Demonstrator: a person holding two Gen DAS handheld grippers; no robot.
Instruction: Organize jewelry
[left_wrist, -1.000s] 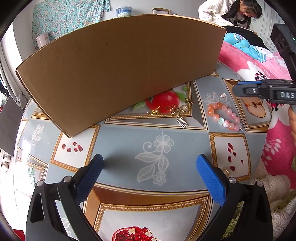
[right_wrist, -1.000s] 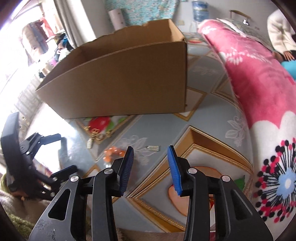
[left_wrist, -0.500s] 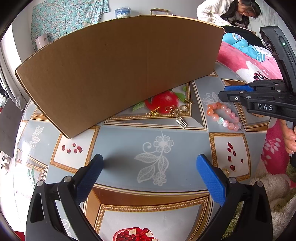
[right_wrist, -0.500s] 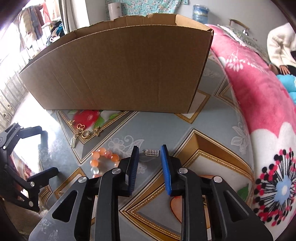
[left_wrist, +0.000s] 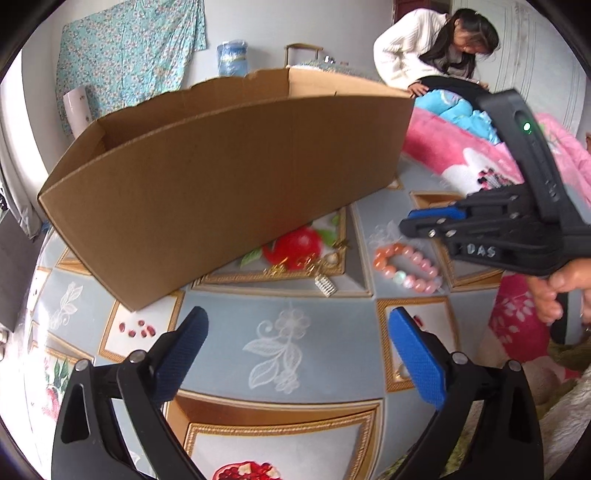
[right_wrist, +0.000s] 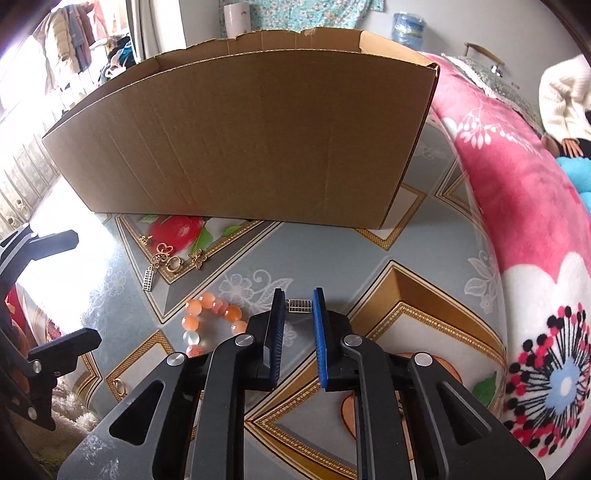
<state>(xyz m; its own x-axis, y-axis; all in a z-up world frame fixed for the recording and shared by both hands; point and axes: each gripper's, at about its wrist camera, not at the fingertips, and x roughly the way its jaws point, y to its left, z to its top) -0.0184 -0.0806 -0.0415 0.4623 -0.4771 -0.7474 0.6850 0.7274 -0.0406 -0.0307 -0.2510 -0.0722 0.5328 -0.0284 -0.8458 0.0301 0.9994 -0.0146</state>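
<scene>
An open cardboard box (left_wrist: 229, 177) (right_wrist: 243, 140) stands on the patterned table. In front of it lie gold charms with a silver abacus pendant (left_wrist: 325, 285) (right_wrist: 148, 280) and a pink-orange bead bracelet (left_wrist: 406, 263) (right_wrist: 212, 314). A second small silver abacus pendant (right_wrist: 300, 306) lies right between the fingertips of my right gripper (right_wrist: 298, 308), whose jaws stand narrowly apart on either side of it. My right gripper also shows in the left wrist view (left_wrist: 436, 219). My left gripper (left_wrist: 295, 332) is wide open and empty above the table, short of the jewelry.
A pink flowered blanket (right_wrist: 517, 206) (left_wrist: 480, 155) covers a bed along the table's right side. A small gold ring (right_wrist: 119, 386) lies near the table's front edge. A person in white (left_wrist: 424, 48) bends over at the back.
My right gripper has come forward and down to the small abacus pendant, and its jaws have narrowed around it. My left gripper has risen or tilted slightly and stays open.
</scene>
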